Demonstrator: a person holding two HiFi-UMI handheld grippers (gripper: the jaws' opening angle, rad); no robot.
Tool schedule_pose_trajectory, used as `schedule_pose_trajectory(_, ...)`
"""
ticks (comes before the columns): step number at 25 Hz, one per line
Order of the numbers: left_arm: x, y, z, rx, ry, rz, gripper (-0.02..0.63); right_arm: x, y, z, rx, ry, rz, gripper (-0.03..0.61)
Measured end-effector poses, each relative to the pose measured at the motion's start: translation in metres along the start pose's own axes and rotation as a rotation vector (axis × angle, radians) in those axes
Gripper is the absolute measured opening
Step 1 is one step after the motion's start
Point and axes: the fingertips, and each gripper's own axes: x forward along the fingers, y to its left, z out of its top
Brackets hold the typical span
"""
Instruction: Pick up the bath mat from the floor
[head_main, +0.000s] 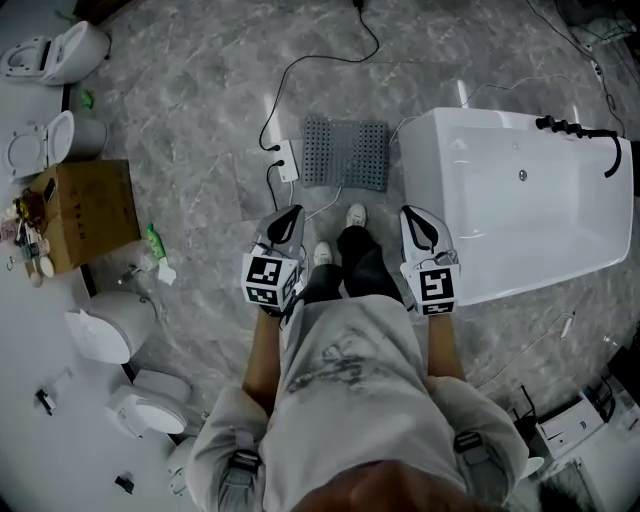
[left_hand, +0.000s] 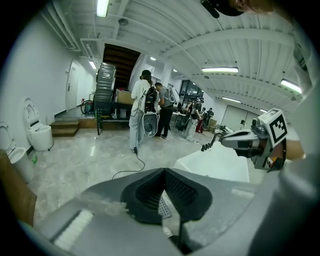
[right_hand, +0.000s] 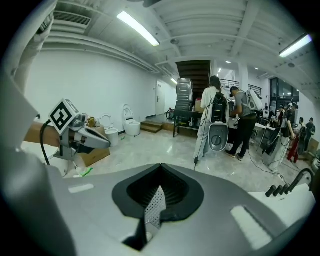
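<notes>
Down on the grey marbled floor, the bath mat (head_main: 345, 153) lies flat: a grey perforated rectangle just beside one end of the white bathtub (head_main: 520, 200). A white power strip (head_main: 287, 160) sits just beside the mat's other edge, with dark cables trailing away from it across the floor.

The person stands a little short of the mat, white shoes (head_main: 355, 215) pointing toward it, with one tool on each side of the legs. The left gripper (head_main: 290, 213) has its jaws fully closed, tips pressed together, and grips nothing. The right gripper (head_main: 415, 215) is the same: jaws together and empty. Both are well apart from the mat, and their own cameras look out level across the room, with only a sliver of the perforated mat showing through the hollow behind each pair of tips.

To the person's left stand a cardboard box (head_main: 90, 213) and several white toilets (head_main: 55, 50). Across the room a few people (right_hand: 215, 120) are gathered near a dark rack.
</notes>
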Motion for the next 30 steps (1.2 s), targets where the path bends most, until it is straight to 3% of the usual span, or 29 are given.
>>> schedule_pose_trajectory(5, 0.036, 0.005, -0.013, -0.011, 0.047, 0.005, 0.003, 0.027, -0.02, -0.028, -0.069, 0.078, 0.027, 0.002)
schedule_pose_trajectory(16, 0.093, 0.034, -0.078, -0.013, 0.157, 0.033, 0.003, 0.083, -0.028, -0.097, -0.065, 0.16, 0.068, 0.002)
schedule_pose_trajectory(30, 0.171, 0.095, -0.168, -0.041, 0.269, 0.054, 0.003, 0.161, -0.046, -0.191, 0.058, 0.228, -0.046, 0.003)
